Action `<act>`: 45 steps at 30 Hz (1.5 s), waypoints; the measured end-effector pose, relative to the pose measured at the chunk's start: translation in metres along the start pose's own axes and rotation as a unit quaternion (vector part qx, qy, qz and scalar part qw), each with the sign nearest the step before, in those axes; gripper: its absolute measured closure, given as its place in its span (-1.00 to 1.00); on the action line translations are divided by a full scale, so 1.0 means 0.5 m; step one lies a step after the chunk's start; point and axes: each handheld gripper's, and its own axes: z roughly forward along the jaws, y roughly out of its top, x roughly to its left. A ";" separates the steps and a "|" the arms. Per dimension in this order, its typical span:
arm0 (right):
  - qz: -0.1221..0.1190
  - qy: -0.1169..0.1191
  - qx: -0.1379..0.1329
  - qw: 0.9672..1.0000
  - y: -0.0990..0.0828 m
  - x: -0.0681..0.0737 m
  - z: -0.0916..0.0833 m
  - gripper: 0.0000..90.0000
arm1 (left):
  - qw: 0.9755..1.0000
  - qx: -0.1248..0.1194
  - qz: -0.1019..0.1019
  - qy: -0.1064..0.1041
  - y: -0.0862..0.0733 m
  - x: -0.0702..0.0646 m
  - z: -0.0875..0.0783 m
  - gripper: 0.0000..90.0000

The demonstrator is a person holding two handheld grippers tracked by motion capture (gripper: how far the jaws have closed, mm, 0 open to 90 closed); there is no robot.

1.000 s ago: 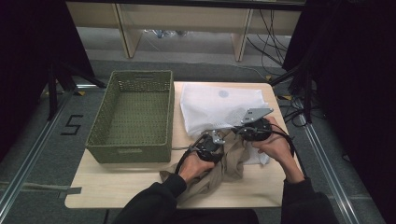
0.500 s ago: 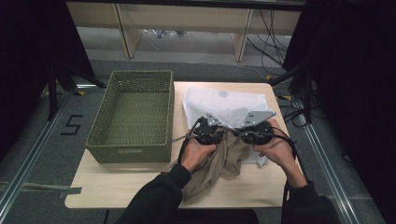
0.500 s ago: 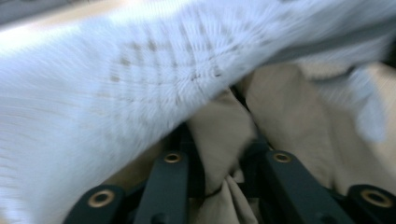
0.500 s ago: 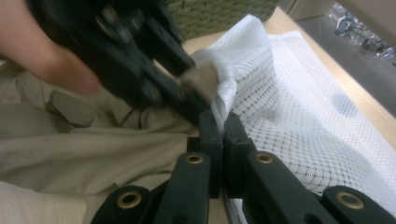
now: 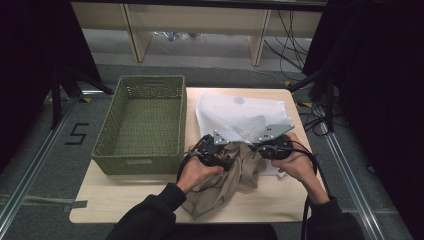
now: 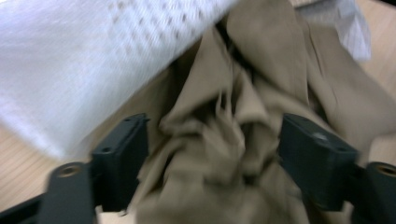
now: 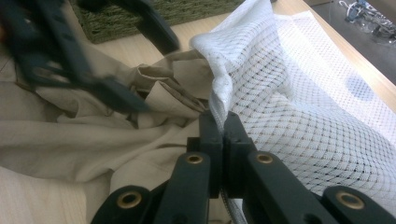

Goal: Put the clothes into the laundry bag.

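So here's the setup: a light wooden table (image 5: 125, 200) with a white mesh laundry bag (image 5: 240, 112) lying flat on it, and I'll place everything off that bag. A crumpled beige cloth garment (image 5: 225, 185) sits at the bag's near edge, bunched right up against the opening and trailing off toward the person's side of the table. On the bag's left, just beside it, stands an olive green woven rectangular basket (image 5: 142, 122).

The right gripper (image 5: 267, 148) is at the bag's near edge, right-hand side. In the right gripper view its two black jaws are pressed tight together with the white hem of the mesh pinched between them (image 7: 219, 126), so that one's clamped on the bag's rim and lifting it a little off the beige cloth.

The left gripper (image 5: 215, 156) is at the same near edge, just left of the other one, the two nearly touching. Its jaws have just been opening, and in the left gripper view they stand wide apart (image 6: 212, 154) with a bunched wad of the beige garment sitting between them. The pads don't look to be pressing on the fabric, it's loose in the gap, so I'd call that one let go. The mesh bag shows in that view too, up in the top left, overlapping the cloth.

Both hands are in dark sleeves coming from the table's near side.
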 end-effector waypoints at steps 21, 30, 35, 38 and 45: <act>-0.012 0.012 0.010 1.000 0.005 0.014 0.006 1.00 | 0.995 0.044 0.044 -0.076 -0.046 -0.051 0.105 0.25; -0.014 0.009 -0.009 1.000 0.010 0.016 -0.017 1.00 | 0.998 -0.051 0.002 -0.032 0.021 -0.035 0.054 0.82; -0.001 0.007 -0.019 1.000 0.007 0.017 -0.039 1.00 | 0.998 -0.048 -0.012 -0.028 0.025 -0.038 0.081 0.77; -0.002 0.011 -0.013 1.000 -0.001 0.022 -0.034 1.00 | 0.999 -0.009 -0.009 -0.040 0.010 -0.038 0.123 0.65; 0.002 0.021 -0.002 1.000 -0.027 0.020 -0.021 1.00 | 0.999 -0.007 -0.029 -0.030 -0.001 -0.040 0.091 0.03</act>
